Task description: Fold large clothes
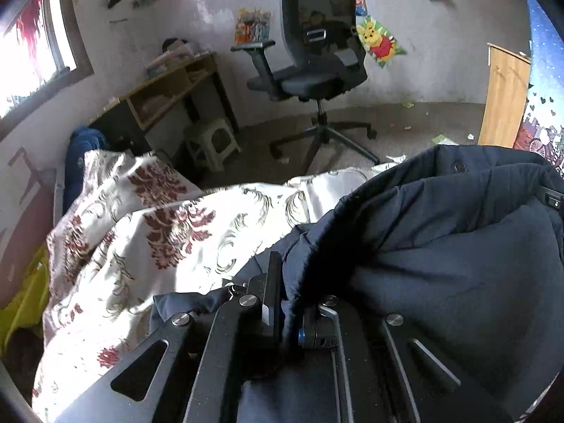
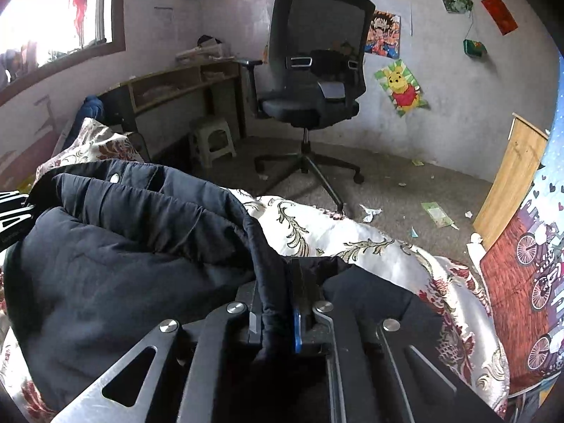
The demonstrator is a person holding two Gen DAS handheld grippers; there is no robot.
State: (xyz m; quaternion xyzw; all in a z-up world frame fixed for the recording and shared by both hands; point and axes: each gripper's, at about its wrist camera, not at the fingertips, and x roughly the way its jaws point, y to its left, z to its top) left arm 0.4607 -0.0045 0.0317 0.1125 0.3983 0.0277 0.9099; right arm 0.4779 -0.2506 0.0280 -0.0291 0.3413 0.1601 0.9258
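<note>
A dark navy padded jacket (image 1: 458, 246) lies bunched on a bed with a white, red-patterned cover (image 1: 158, 229). My left gripper (image 1: 287, 282) is shut on an edge of the jacket, which fills the right half of the left wrist view. My right gripper (image 2: 282, 282) is shut on another edge of the jacket (image 2: 123, 246), whose bulk lies to its left over the bed cover (image 2: 370, 250). A snap button shows on the jacket's upper fold in both views. The left gripper's body shows at the left edge of the right wrist view.
A black office chair (image 1: 317, 70) stands on the floor beyond the bed, also in the right wrist view (image 2: 313, 88). A wooden desk (image 1: 165, 95) and a pale stool (image 1: 211, 141) stand by the wall. A wooden board (image 2: 507, 183) leans at right. Paper scraps litter the floor.
</note>
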